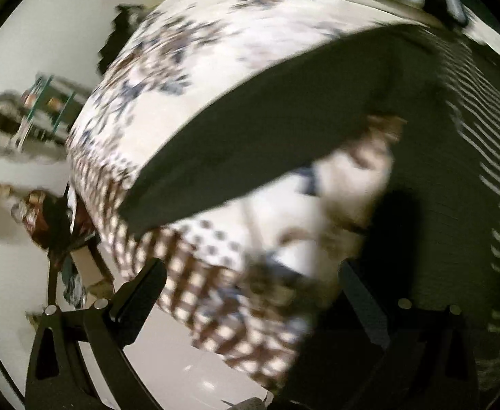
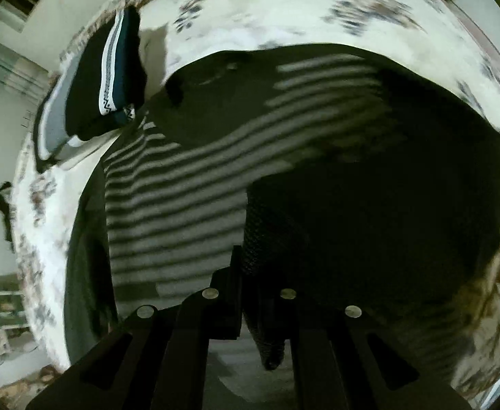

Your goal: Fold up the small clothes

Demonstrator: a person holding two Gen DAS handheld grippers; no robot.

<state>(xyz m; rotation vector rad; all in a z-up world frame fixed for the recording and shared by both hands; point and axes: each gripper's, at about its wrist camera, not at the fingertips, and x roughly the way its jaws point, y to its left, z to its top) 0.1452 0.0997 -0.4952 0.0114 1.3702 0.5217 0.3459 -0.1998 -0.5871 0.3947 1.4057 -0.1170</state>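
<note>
While a floral bedspread point(image 2: 250, 17) lies beneath, the dark striped garment point(image 2: 181, 188) sprawls across it. Folded clothes point(image 2: 113, 78) sit beside the garment. Right gripper point(image 2: 250, 307) jaws clench its dark knit edge; left gripper point(image 1: 250, 290) jaws stand released.

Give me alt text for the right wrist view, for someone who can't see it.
The right tongs are shut on a fold of dark knit fabric, lifting part of a dark garment with pale stripes over a white floral bedspread. A folded pile of dark clothes lies on the bedspread at upper left. The picture is motion-blurred.
</note>
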